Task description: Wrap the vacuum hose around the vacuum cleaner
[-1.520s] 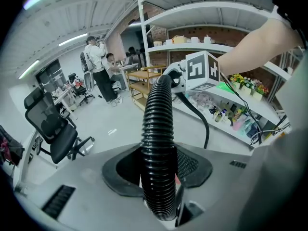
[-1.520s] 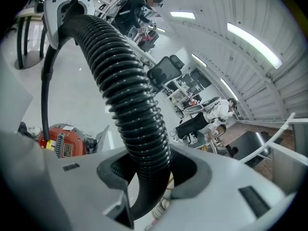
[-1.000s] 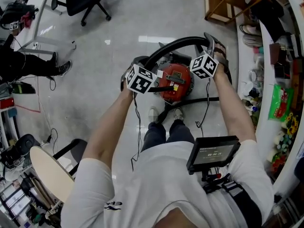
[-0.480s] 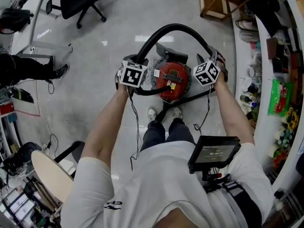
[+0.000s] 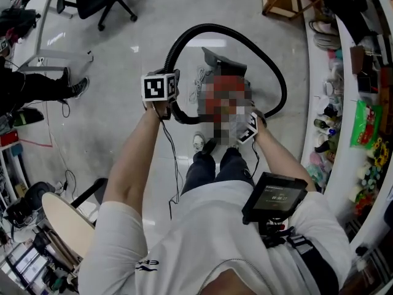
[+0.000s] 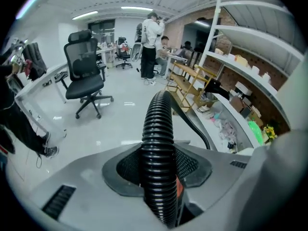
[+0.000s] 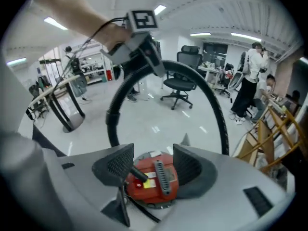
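Left gripper (image 6: 156, 170): jaws clamped on the black ribbed hose (image 6: 156, 129), at the cleaner's left side.
Right gripper (image 7: 153, 165): jaws apart, gripping nothing, low over the red vacuum cleaner (image 7: 150, 184).
Hose: arcs in a wide loop round the cleaner's far side, down to its right.
Vacuum cleaner: stands on the pale floor (image 5: 123, 54).

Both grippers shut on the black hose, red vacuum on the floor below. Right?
No: only the left gripper is shut on the hose. The right gripper is open, jaws apart, with the red vacuum showing between them and the hose arcing beyond, as the right gripper view shows.
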Demonstrator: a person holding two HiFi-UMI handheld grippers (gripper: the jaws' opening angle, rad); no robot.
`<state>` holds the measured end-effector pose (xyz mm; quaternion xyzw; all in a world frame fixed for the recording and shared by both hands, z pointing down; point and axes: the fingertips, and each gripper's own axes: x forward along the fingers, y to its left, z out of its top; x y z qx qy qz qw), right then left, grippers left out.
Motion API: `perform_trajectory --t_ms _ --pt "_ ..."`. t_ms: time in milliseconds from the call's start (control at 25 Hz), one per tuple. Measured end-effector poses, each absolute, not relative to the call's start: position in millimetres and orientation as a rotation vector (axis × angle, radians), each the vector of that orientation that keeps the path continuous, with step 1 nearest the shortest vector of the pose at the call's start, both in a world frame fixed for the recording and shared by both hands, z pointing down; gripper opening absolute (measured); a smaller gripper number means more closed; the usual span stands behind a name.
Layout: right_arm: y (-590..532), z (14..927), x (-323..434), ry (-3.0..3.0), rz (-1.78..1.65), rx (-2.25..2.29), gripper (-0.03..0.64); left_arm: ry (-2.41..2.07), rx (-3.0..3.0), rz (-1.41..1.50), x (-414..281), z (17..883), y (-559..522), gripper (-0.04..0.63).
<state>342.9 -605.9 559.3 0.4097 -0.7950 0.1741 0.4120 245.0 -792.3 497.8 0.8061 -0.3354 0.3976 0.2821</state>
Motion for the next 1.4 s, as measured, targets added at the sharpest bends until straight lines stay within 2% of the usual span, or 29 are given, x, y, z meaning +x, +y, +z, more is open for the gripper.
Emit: perform_trajectory --t_ms 160,600,880,1080,1400 --pt "-587.9 550.8 269.6 -2.104 0.439 0.967 0.255 -0.958 2.030 0.946 224.5 506.5 -812.9 0.152" --pt "-614.8 569.5 170.3 -2.148 0.472 0.949 0.259 -1.013 1.824 0.773 161.7 529.0 -817.2 0.152" --pt "-642.8 569.3 92.4 -2.162 0.362 0.918 0.261 -1.014 1.655 0.698 101.7 544.7 -804.0 0.152" --pt "-634.4 584.9 56.1 -2.084 0.293 0.871 0.245 -1.005 1.555 0.656 60.6 560.4 -783.3 0.152" --pt "-587.8 608.6 18.8 -2.040 0.436 0.714 0.204 -1.003 1.385 0.680 -5.7 609.6 -737.6 0.152"
